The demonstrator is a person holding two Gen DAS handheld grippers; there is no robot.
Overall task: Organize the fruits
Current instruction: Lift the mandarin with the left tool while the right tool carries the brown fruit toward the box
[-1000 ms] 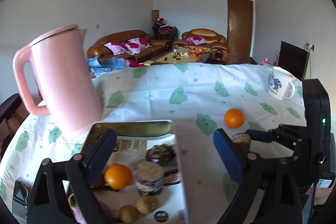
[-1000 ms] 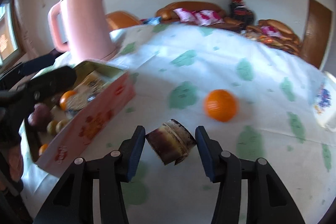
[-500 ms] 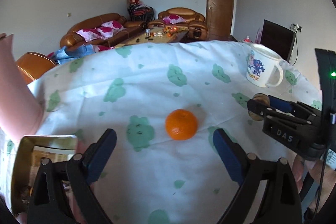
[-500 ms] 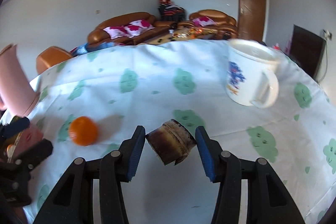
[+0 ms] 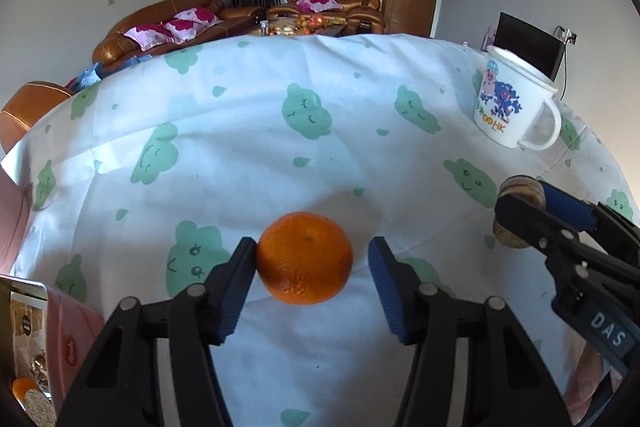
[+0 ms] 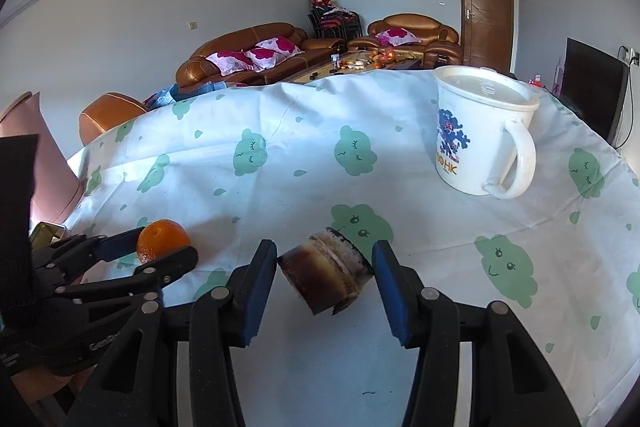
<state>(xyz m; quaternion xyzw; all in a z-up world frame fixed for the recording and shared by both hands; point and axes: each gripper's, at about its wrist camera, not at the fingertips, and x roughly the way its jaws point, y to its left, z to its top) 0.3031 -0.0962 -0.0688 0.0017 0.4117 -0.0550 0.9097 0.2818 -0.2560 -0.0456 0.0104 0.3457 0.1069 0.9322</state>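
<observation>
Left gripper (image 5: 312,259) was down around the orange (image 5: 305,257) on the tablecloth (image 5: 248,131), jaws closing, fruit between them. Left pad touched the peel; right pad stood just off it, so no full pinch yet. Right gripper (image 6: 325,269) pinched a brown layered cake slice (image 6: 326,273), tilted, held just above the cloth near the white mug (image 6: 480,131). The tin box (image 5: 68,343) with other items sat at the near left edge, a pink kettle (image 6: 36,163) beyond it.

Step in hand, as I judged it: grasping the orange for the box. Next move called for finishing the squeeze until both pads bore on the fruit, then a lift and a carry left to the tin. Round peel could roll away from the one-sided push, so closing centred mattered. Cake's destination couldn't be told.
</observation>
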